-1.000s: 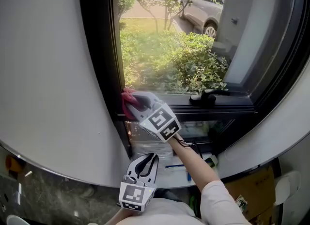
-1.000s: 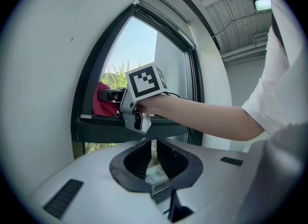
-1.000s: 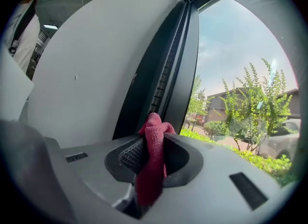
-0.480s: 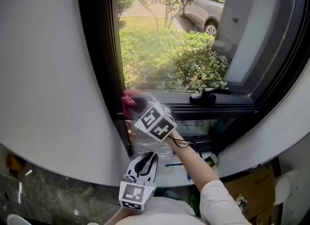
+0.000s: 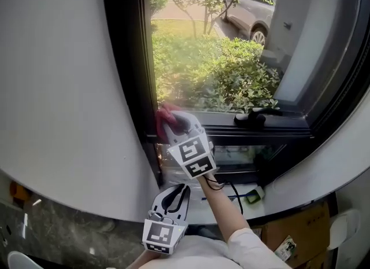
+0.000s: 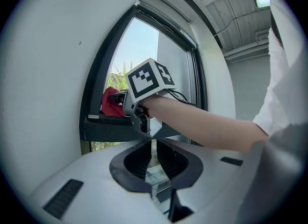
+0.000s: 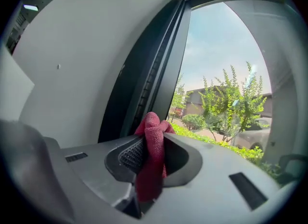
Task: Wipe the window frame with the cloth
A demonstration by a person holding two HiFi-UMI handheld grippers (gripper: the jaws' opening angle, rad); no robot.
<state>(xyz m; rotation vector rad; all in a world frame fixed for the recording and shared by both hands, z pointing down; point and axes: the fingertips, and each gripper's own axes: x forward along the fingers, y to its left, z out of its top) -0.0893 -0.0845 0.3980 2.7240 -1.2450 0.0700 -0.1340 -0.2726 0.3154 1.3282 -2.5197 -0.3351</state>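
Cloth (image 7: 153,141) clamped in right gripper (image 5: 172,122) fingers, at lower-left corner of window frame (image 5: 130,59); bottom rail (image 5: 277,125) extends rightward. Left gripper (image 5: 173,195) lower, well apart, fingers closed, empty.

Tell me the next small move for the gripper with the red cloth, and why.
Probably slide the right gripper rightward along the bottom rail toward the handle. It is shut on the cloth, which sits at the lower left corner of the window frame, where the upright meets the rail, and the rest of the rail runs off to the right.
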